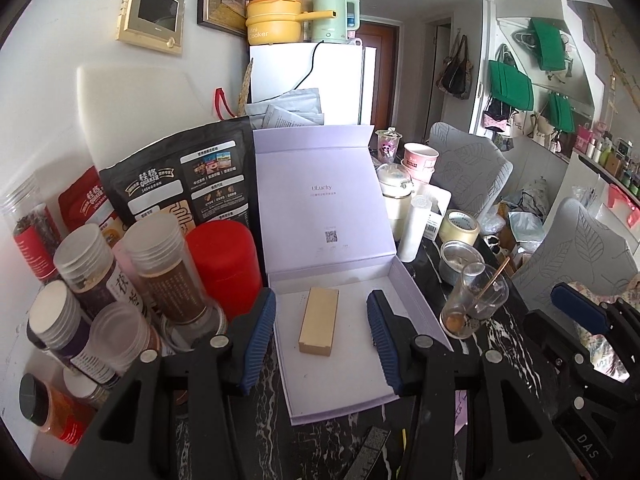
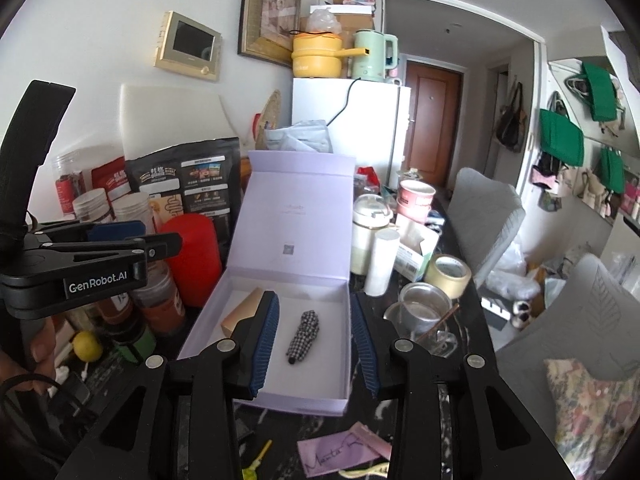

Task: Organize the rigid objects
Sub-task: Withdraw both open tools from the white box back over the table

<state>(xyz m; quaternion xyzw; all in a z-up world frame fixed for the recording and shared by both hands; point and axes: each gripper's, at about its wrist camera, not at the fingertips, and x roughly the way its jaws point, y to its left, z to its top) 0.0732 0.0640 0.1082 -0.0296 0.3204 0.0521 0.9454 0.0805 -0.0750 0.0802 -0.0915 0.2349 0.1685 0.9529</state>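
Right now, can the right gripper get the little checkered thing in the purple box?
Probably yes. The right gripper is open with nothing in it, the checkered thing lies straight ahead, and the purple box has its lid up.

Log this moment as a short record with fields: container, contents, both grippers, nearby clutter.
container: lavender cardboard gift box, lid standing open, on the dark marbled table
contents: tan rectangular carton lying flat on the left side; black-and-white houndstooth oblong item to its right, apart from it
left gripper: open, empty, carton seen between the pads but not touched
right gripper: open, empty, above the box front
nearby clutter: red cylindrical canister left of the box; roll of clear tape to the right
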